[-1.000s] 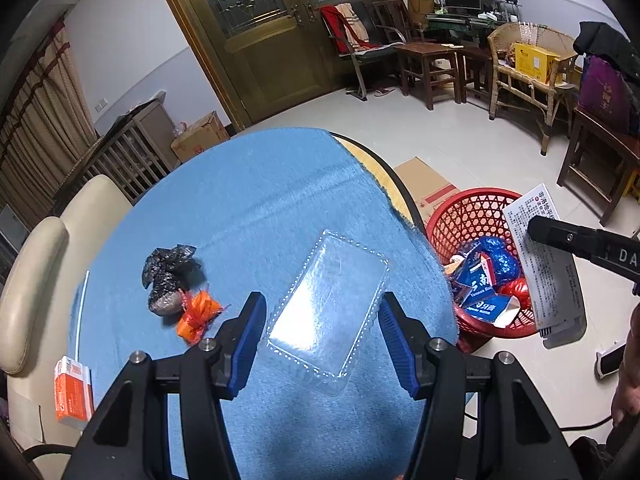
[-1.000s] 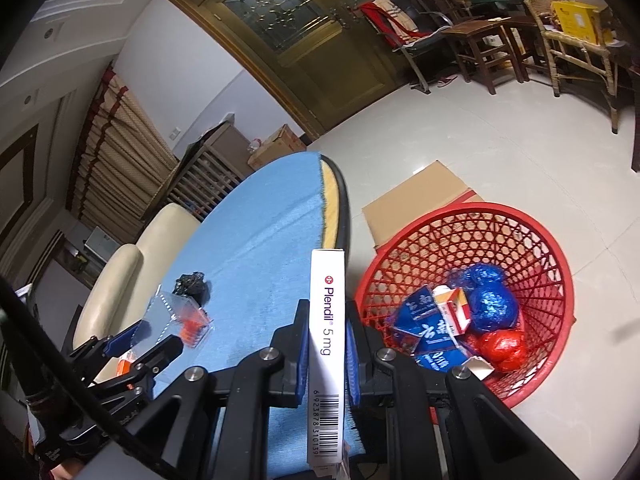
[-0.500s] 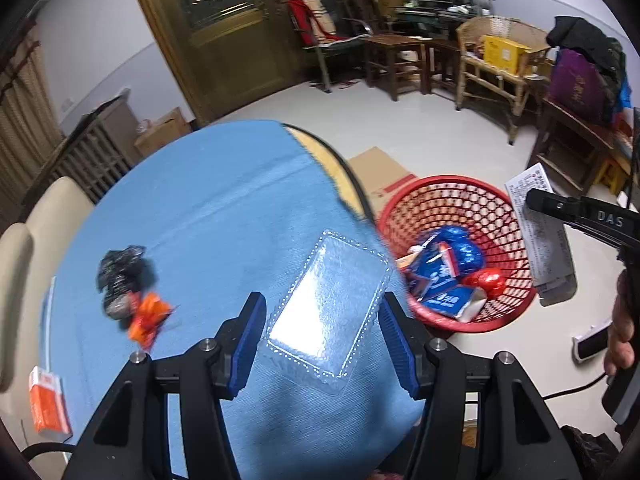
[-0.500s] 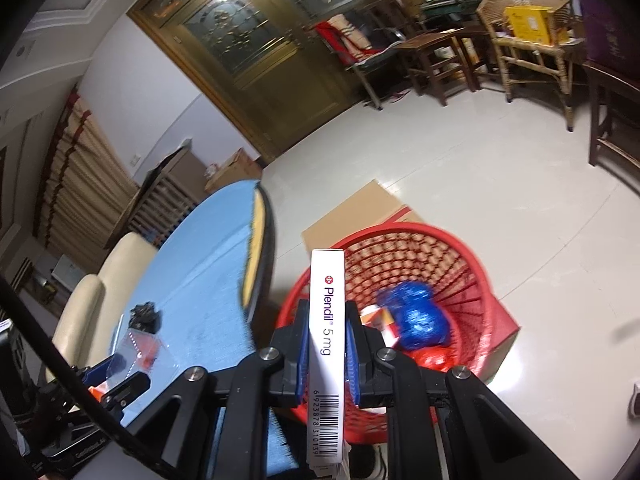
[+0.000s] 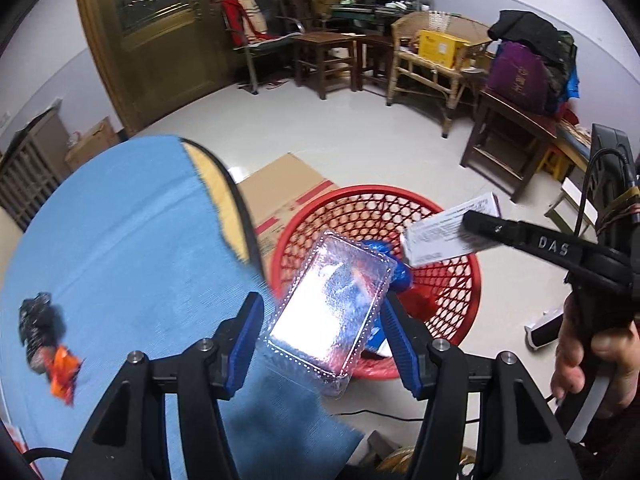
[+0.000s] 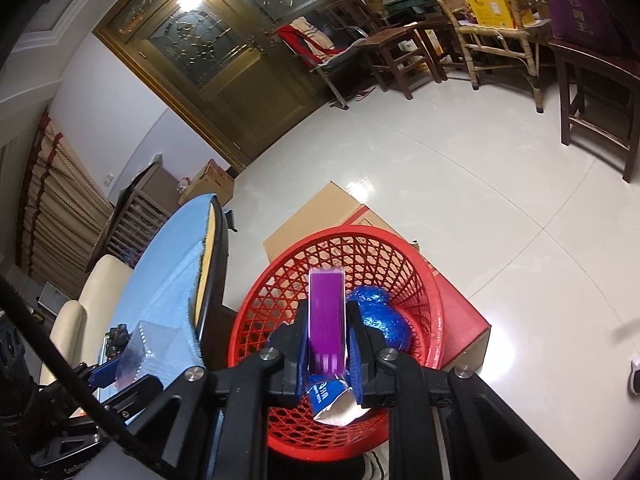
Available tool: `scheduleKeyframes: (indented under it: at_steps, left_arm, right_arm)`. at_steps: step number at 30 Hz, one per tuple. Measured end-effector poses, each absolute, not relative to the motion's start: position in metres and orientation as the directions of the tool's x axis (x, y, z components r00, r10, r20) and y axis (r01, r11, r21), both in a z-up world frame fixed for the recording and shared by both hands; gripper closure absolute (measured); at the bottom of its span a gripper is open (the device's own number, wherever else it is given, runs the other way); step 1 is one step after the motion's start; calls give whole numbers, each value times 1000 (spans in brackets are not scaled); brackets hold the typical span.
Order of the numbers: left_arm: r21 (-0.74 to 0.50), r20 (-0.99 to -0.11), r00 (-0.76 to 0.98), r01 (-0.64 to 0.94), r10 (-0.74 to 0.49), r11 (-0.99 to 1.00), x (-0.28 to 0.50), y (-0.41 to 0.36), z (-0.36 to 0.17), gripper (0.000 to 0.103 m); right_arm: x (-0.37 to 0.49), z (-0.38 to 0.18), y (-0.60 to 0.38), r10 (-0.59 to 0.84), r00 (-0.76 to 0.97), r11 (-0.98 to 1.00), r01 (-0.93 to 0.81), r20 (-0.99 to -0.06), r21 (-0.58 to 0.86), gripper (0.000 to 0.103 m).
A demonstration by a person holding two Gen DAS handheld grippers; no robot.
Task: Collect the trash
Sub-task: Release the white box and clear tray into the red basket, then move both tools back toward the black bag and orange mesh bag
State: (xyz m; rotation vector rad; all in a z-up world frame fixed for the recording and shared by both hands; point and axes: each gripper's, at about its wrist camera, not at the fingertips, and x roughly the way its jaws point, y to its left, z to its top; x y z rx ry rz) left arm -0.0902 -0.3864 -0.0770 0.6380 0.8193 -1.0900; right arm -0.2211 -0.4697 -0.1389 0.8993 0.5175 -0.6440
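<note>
A: Status, working left to right?

B: Trash is lying on the blue table cover [image 5: 120, 240] at far left — a black wad [image 5: 38, 324] touching an orange wrapper [image 5: 62, 372]. Neither is being handled. The left gripper [image 5: 322, 326] is standing wide open, yet a clear plastic tray [image 5: 330, 312] is spanning the gap edge to edge, wedged between the blue fingers [image 5: 244, 344]. The tray is hanging over the table edge and the near rim of the red basket [image 5: 460, 216].

A: And the right side?

B: The right gripper [image 6: 326, 340] is clamping a slim medicine box [image 6: 326, 316], its fingers closed tight on the two broad faces. The box's long axis is running forward along the fingers, purple end leading, and it is sitting directly above the basket's interior, where blue packets [image 6: 380, 320] are already lying.

A: Deciding relation?

B: Basket below both loads — squarely under the box, only partly under the tray. The right gripper appears nearer to a clean drop; the left probably needs more travel rightward before releasing.
</note>
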Motion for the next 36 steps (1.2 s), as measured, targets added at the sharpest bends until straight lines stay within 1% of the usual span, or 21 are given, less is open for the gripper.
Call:
scheduleKeyframes:
  at_steps: [3,5,6,11,16,23,29,33,34,36]
  left_arm:
    - [33,-841,206,943,-501,332,-89,-395,-82,40]
    - [14,-845,189,943,-500,334,-86,-397,-83,36]
    - [10,-846,186,942,-500,334,-85,-397,-84,35]
    - [14,-838,183,949,-514,314,-87,-390,-83,35]
    - [23,-824,209,941,-527,338,-77,-368,-78,35]
    - [33,-794,307,884,-524,467,-39,-297,-65,35]
    - [22,-765,404,796,-502,606,-3,-218,-60,35]
    - [38,-747,481,719,-458,694,20,-163,-63,35]
    - [38,-745,500,693,-442,720,26,-148,-65,34]
    - [25,-748,521,641,-411,767,40,-119,-69,34]
  right_arm:
    - [-221,-142,-472,-289,695,450,706,-659,548,84]
    - [-221,-142,-472,-284,693,445,708,-663,549,83]
    - [-221,-142,-473,-280,693,443,707,-664,551,83]
    - [-218,-141,-472,-266,693,432,707,-670,560,81]
    - [-210,-130,-465,-270,713,458,686,-647,565,81]
    - [-192,-109,-453,-308,714,498,684,-628,533,81]
    - [-175,-95,-446,-350,684,513,711,-639,480,81]
    - [-167,-89,-442,-349,674,521,717,-651,463,80]
    - [-162,-86,-439,-336,678,535,709,-654,460,78]
    - [-149,-83,-431,-304,687,565,688,-660,456,78]
